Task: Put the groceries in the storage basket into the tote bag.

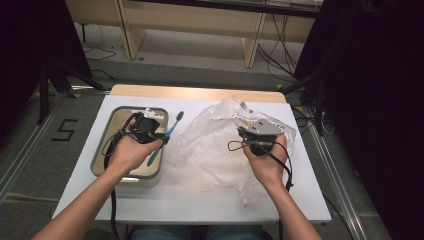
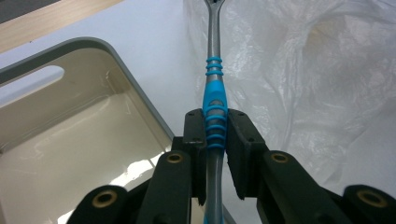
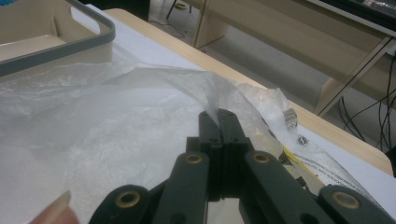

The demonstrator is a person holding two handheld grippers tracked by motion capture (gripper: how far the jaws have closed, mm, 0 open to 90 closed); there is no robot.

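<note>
A blue and grey toothbrush (image 1: 167,135) (image 2: 214,93) is clamped by its ribbed handle in my left gripper (image 1: 150,131) (image 2: 215,122), its head pointing away toward the clear plastic bag (image 1: 220,145) (image 2: 308,70). The gripper hovers at the right rim of the beige tray (image 1: 116,116) (image 2: 60,140). My right gripper (image 1: 256,134) (image 3: 218,122) is shut on a raised fold of the bag's film (image 3: 154,88), holding that edge up off the white table (image 1: 300,200).
The tray with a grey rim (image 3: 60,51) stands at the table's left and looks bare inside. The crumpled bag spreads over the table's middle and right. Wooden furniture legs (image 1: 131,40) and cables (image 1: 280,45) are on the floor beyond the far edge.
</note>
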